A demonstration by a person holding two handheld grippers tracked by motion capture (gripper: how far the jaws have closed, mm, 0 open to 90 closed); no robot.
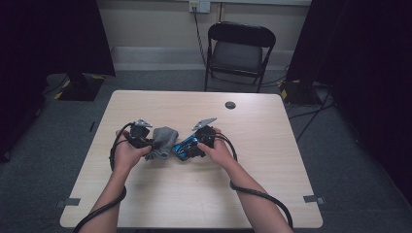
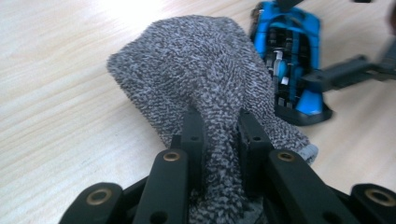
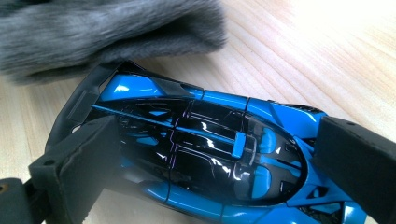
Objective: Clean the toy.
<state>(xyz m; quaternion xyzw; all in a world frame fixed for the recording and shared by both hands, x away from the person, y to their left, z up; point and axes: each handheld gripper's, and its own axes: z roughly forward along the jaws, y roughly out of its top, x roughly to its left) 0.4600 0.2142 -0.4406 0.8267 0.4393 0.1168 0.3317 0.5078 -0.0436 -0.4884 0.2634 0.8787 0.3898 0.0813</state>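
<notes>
Cloth (image 1: 163,141) left of toy car (image 1: 186,146) — just beside, on table (image 1: 252,160).

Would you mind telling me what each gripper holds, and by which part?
Left gripper pinches a fold of the grey cloth; right gripper clamps the blue toy car across its body.

No legible writing anywhere

The blue and black toy car (image 3: 210,154), the grey knitted cloth (image 2: 205,79), the light wooden table (image 1: 160,194) and the folding chair (image 1: 240,48) carry no text, label, brand, number or sign that can be read.
</notes>
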